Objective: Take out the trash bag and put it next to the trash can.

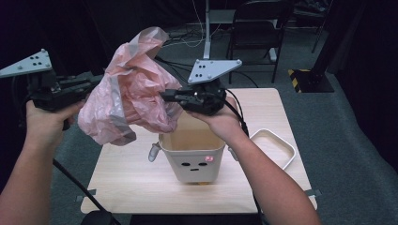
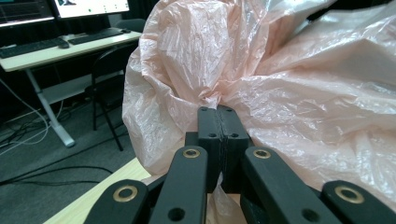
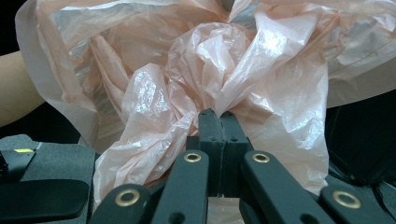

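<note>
I have the pink plastic bag (image 1: 131,89) held up in the air between my 2 grippers, above the left half of the table (image 1: 141,183) and partly over the small bin (image 1: 193,157). The bag is crumpled and billowed, its top rising higher than either gripper and its lower folds hanging just above the bin's far left rim.

My left gripper (image 1: 96,83) sits at the left of the scene, well off the table edge, pointing right into the bag's left side. In the left gripper view its 2 black jaws are pressed together with a pinch of the film (image 2: 261,79) caught between the tips (image 2: 217,110), so it is clamped on the bag.

My right gripper (image 1: 165,96) is over the far side of the bin, pointing left into the bag's right side. In the right gripper view its jaws are likewise closed flat against each other, and bunched pink film (image 3: 210,70) sits right at the tips (image 3: 217,113); it grips the bag too.

The bin stands open near the middle of the table, cream-coloured, with a small face printed on its near wall. Its white lid (image 1: 274,147) lies flat on the table just to the right of it, apart from the bin. A black folding chair (image 1: 256,28) stands on the floor beyond the far edge of the table.
</note>
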